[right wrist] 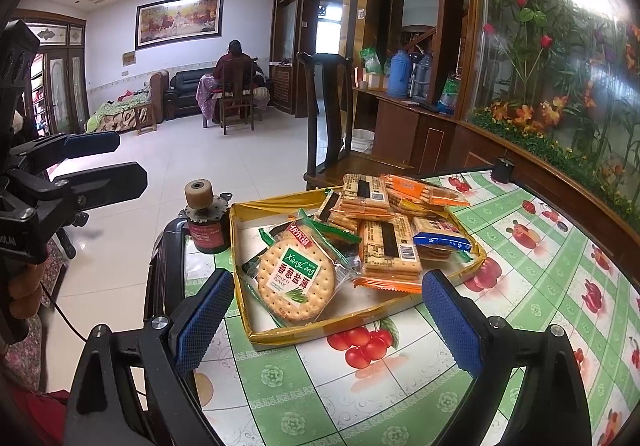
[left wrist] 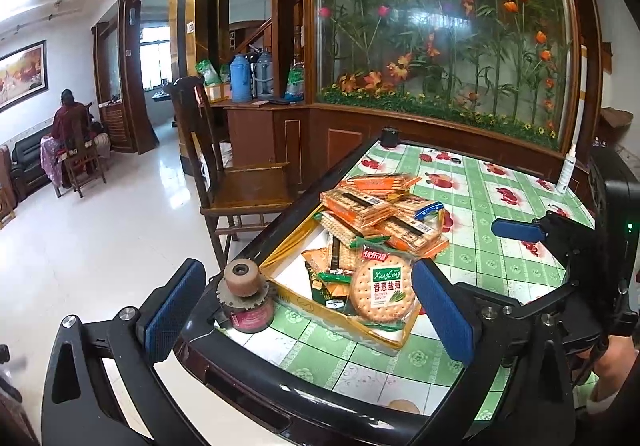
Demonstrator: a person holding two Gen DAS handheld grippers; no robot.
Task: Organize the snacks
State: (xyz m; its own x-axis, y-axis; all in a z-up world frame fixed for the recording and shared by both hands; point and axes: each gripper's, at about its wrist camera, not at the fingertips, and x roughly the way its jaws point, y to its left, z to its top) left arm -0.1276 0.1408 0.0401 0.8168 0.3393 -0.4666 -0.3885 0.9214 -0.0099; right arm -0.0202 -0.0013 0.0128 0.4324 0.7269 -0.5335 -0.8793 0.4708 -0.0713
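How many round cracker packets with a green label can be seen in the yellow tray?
1. The round cracker packet lies at the near end of the yellow tray, leaning on other packets, beside the heap of rectangular packets. More may be hidden under that heap.

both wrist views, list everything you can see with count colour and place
snack tray: one, yellow, on the table near its corner
round cracker pack: one, clear with green label, front of tray
rectangular cracker packs: several, orange and blue trim, piled at back of tray
roller gadget: one, red base and tan wheel, table corner beside tray
spray bottle: one, white, far table edge
table: one, green checked fruit cloth
chair: one, brown wood, beside table
left gripper: open, blue pads
right gripper: open, blue pads
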